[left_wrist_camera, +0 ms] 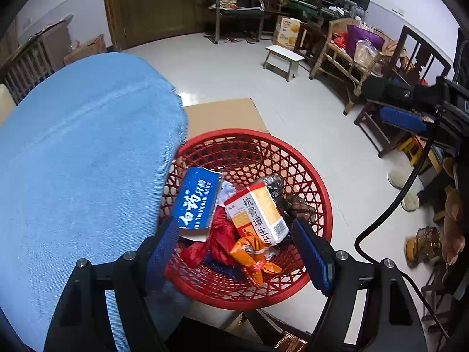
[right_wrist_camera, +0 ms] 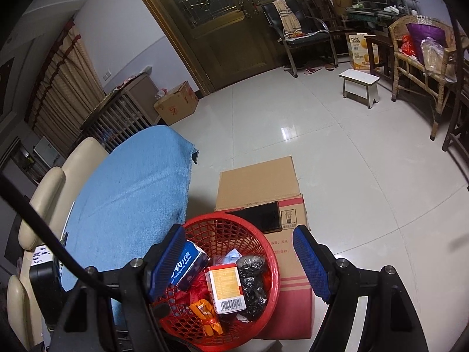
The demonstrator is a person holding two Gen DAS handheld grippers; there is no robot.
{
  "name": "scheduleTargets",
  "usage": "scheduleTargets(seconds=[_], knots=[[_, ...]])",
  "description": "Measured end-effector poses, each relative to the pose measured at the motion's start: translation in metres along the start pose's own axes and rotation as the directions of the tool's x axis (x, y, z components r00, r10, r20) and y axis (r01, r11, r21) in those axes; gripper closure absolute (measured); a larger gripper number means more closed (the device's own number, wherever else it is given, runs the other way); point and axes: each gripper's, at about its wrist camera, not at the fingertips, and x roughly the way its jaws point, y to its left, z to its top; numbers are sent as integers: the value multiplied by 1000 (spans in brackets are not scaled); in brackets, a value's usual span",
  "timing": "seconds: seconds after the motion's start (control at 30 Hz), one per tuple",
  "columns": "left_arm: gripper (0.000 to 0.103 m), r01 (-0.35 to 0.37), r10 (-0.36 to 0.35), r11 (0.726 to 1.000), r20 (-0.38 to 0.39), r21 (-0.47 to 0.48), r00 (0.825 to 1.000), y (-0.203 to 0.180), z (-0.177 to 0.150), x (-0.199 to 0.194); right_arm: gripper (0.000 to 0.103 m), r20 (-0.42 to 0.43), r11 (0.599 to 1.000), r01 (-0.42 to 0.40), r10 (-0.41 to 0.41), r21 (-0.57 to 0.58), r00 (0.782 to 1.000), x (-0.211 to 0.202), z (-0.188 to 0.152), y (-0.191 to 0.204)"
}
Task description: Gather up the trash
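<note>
Left wrist view: left gripper point(left_wrist_camera: 236, 243) hung over red basket point(left_wrist_camera: 319, 184), jaws apart w/ nothing between; blue toothpaste box point(left_wrist_camera: 199, 199), white-orange box point(left_wrist_camera: 258, 214), wrappers lay inside. Right gripper point(right_wrist_camera: 239, 261) also spread wide, empty, above basket on cardboard box point(right_wrist_camera: 258, 182).

Ahead of you a brown wooden double door with patterned glass panes point(right_wrist_camera: 222, 20) closes the far wall. Right of it stands a dark metal-framed chair draped with a striped cloth point(right_wrist_camera: 296, 29). A small white step stool point(right_wrist_camera: 359, 86) sits alone on the pale tiled floor point(right_wrist_camera: 337, 161), near a woven rattan armchair point(right_wrist_camera: 416, 58). A blue woven cloth point(left_wrist_camera: 82, 158) covers the surface to your left.
</note>
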Motion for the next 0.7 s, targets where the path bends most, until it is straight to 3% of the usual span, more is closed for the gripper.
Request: scheduleTargets(seconds=[0.47,0.7], knots=[[23,-64,79,991,129,-118,988,42,-15,-54,23,-12,997,12,-13,-76,1000,-5,-15,52],[18,-141,183,967,193,-214,964,65,-43,-92,20,-26,992,33,-37,-121,999,-19,-40,83]])
